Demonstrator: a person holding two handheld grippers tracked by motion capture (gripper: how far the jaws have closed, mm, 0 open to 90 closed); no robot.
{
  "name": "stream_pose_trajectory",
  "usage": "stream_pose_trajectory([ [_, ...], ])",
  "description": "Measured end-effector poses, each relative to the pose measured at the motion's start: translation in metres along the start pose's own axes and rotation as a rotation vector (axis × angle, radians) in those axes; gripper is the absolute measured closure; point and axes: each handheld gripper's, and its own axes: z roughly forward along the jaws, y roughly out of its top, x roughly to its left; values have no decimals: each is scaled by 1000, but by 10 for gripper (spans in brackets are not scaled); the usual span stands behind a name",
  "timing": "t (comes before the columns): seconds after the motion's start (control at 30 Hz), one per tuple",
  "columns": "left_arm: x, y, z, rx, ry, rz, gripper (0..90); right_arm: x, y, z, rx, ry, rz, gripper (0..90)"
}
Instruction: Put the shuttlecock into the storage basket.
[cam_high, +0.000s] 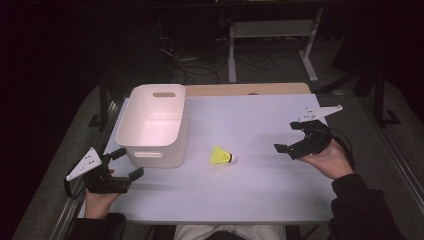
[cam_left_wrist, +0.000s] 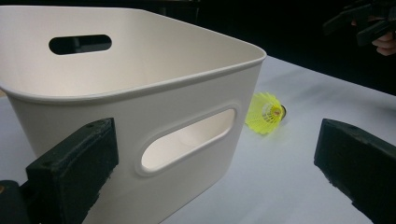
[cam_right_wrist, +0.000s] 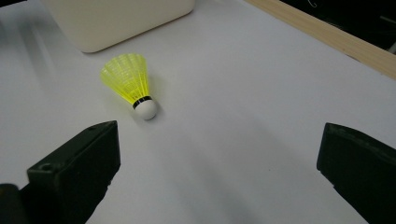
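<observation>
Shuttlecock (cam_high: 221, 156) between wide-open, seemingly hovering grippers.

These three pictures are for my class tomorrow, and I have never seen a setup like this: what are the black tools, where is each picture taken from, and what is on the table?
A person sits at a table holding a hand-operated gripping tool in each hand. The top picture comes from a fixed camera above, looking down. It shows the left gripper and the right gripper, each with two black fingers standing apart and holding nothing.

The other two pictures come from small cameras riding on the tools, looking out between their own fingers.

On the table stand a white bin with handle slots, empty as far as can be seen, and beside it, lying on its side, a yellow shuttlecock with a white tip.
</observation>
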Motion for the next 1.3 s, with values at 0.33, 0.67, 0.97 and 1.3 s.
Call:
stream_pose_trajectory([
  [0.33, 0, 0, 0, -1, -2, 0, 0, -2, 8, 7, 21, 17, -8, 0],
  [0.67, 0, 0, 0, -4, -3, -3, 0, -3, 21, 16, 45, 44, -31, 0],
  [0.97, 0, 0, 0, -3, -4, -1, 0, -2, 30, 24, 62, 64, -49, 0],
  [1.3, 0, 0, 0, -4, -4, -3, 0, -1, 37, 33, 77, 84, -65, 0],
])
